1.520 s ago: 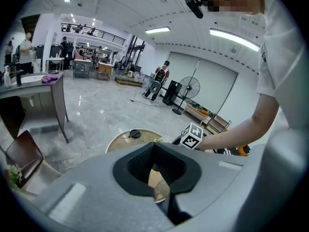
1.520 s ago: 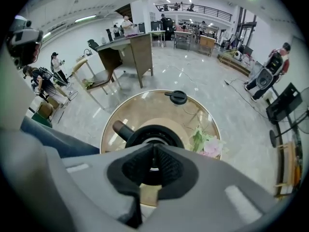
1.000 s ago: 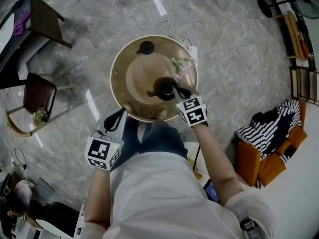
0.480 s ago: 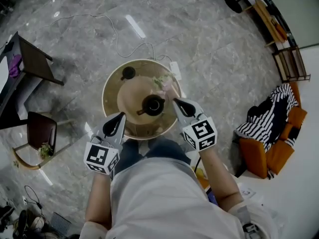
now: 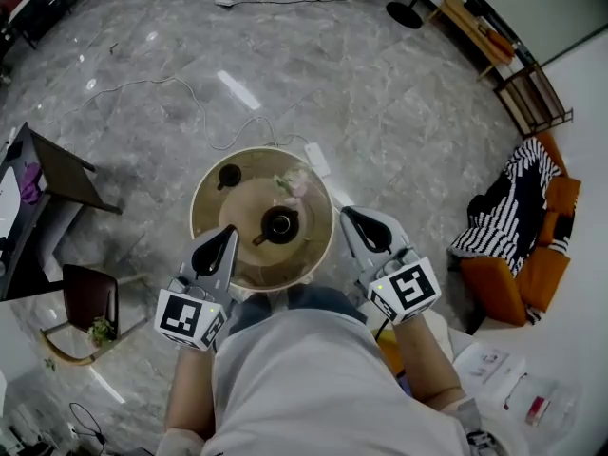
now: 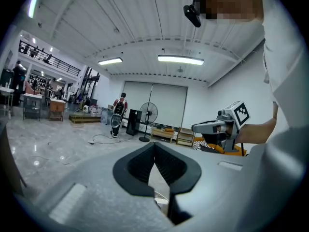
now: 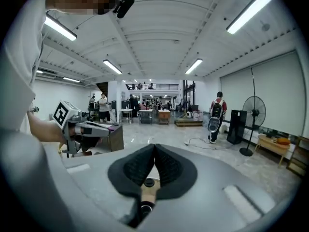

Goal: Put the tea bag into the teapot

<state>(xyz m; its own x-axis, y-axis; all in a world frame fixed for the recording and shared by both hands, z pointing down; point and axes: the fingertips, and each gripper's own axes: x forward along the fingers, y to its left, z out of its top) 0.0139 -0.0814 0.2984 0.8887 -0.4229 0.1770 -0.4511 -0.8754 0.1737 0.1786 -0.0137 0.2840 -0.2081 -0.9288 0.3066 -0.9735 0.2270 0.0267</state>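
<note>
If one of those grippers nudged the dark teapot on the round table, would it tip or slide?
Seen from above, the teapot looks round and broad, so it would probably slide rather than tip. It seems hard and dark, perhaps pottery: stiff, likely breakable. Pushed on the part sticking out sideways, it might spin.

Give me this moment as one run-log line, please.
left gripper: shut, empty | right gripper: shut, empty | teapot: open, on table | lid: off, lying apart | tea bag: not visible
</note>
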